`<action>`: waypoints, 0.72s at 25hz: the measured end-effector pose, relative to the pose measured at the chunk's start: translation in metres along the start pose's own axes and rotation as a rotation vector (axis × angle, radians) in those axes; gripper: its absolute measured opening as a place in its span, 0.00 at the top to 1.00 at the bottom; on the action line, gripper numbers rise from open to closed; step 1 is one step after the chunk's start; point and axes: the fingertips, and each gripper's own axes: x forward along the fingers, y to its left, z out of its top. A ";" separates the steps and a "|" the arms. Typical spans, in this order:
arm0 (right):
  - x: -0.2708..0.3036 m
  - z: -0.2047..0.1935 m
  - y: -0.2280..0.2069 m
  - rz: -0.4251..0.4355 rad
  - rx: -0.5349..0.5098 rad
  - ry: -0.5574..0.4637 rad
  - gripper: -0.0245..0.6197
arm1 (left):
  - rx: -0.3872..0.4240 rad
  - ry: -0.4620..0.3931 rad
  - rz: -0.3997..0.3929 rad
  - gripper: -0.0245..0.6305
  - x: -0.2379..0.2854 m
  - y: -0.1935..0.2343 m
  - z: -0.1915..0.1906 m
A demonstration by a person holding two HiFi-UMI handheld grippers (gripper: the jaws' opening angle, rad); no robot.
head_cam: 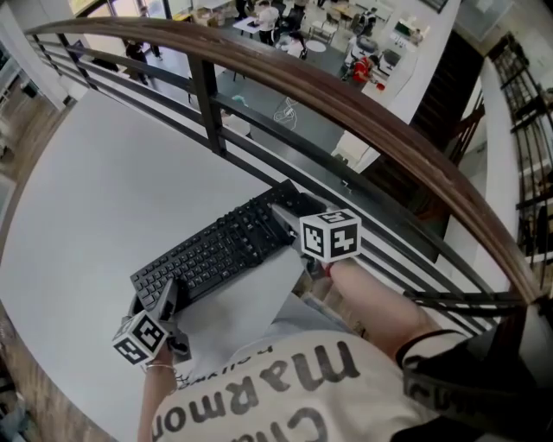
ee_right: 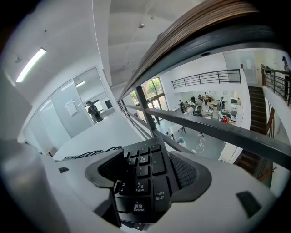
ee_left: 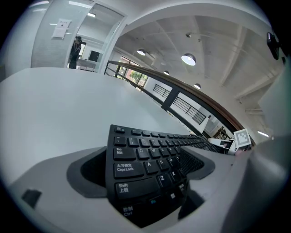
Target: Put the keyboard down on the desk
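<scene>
A black keyboard (head_cam: pixel 220 246) is held slantwise over the round white desk (head_cam: pixel 104 198), near its railing side. My left gripper (head_cam: pixel 164 304) is shut on its left end, jaws clamped round the Shift and Caps Lock keys (ee_left: pixel 129 175). My right gripper (head_cam: pixel 294 226) is shut on its right end, over the number pad (ee_right: pixel 145 175). Whether the keyboard rests on the desk or hangs just above it, I cannot tell. In the left gripper view the right gripper's marker cube (ee_left: pixel 242 138) shows at the keyboard's far end.
A dark metal railing (head_cam: pixel 207 104) with a wooden handrail (head_cam: pixel 346 95) curves round the desk's far edge, close behind the keyboard's right end. Beyond it lies a lower floor with desks and people (head_cam: pixel 285 22). A person (ee_right: pixel 93 110) stands far off by glass walls.
</scene>
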 end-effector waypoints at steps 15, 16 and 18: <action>0.000 -0.001 0.000 -0.013 -0.015 0.001 0.45 | 0.034 -0.001 0.042 0.21 0.000 0.003 0.001; 0.000 -0.001 0.000 -0.013 -0.015 0.001 0.45 | 0.034 0.000 0.043 0.21 0.000 0.003 0.001; 0.000 -0.001 0.001 -0.013 -0.015 0.000 0.45 | 0.035 -0.001 0.044 0.21 -0.001 0.003 0.000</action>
